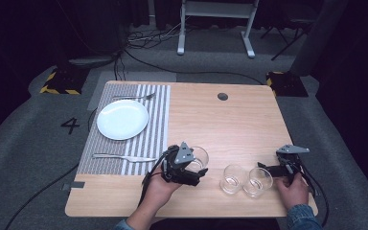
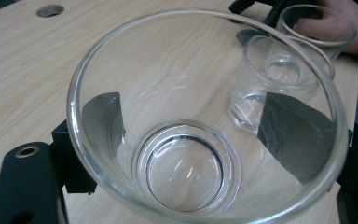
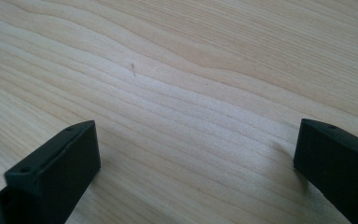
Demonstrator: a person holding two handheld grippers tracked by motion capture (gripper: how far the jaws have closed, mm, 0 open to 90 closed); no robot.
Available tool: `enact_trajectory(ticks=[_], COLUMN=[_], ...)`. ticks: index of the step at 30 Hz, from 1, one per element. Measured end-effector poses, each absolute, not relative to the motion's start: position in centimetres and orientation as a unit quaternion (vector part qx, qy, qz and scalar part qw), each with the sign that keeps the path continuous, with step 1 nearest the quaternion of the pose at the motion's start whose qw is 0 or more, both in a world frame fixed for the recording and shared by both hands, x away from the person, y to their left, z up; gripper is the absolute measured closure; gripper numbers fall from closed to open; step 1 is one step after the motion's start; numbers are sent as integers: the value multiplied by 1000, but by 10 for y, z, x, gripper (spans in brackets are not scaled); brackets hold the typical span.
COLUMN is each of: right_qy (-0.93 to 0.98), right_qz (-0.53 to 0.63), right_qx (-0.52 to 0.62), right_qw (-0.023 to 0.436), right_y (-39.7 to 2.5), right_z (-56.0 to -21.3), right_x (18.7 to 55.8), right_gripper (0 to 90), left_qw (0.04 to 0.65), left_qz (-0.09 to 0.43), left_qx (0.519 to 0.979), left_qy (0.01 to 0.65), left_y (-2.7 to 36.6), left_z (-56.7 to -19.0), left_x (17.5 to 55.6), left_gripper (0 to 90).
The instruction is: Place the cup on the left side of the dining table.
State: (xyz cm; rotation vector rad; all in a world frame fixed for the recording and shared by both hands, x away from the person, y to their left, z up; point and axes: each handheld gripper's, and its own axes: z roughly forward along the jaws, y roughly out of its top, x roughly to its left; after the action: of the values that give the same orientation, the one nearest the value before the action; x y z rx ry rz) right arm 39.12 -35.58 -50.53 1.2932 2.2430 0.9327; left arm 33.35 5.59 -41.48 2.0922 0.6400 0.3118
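While the left gripper (image 1: 195,168) pinches one glass (image 1: 197,157), two more glasses (image 1: 233,178) stand beside the spread right gripper (image 1: 268,168)

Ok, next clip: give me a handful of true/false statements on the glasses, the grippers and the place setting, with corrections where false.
1. The left gripper has a glass between its jaws. True.
2. The right gripper is shut on a glass. False: its jaws stand apart over bare table wood.
3. Two more glasses stand side by side between the two grippers. True.
4. The white plate carries food. False: it is bare.
5. The fork lies on the plate's far side and the knife on its near side, both on the striped placemat. True.
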Motion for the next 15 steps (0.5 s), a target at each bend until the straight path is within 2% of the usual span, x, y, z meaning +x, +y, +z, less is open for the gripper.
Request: enact_trajectory(ticks=[15], right_qy=[800], right_qz=[333], right_qx=[461], right_qw=[194], right_y=[-356], right_z=[-505], right_x=[391], right_gripper=[6], left_qw=[465], left_qz=[148], left_qx=[812], left_qy=[321], left_y=[109], left_z=[-400], left_x=[358], left_gripper=[198])
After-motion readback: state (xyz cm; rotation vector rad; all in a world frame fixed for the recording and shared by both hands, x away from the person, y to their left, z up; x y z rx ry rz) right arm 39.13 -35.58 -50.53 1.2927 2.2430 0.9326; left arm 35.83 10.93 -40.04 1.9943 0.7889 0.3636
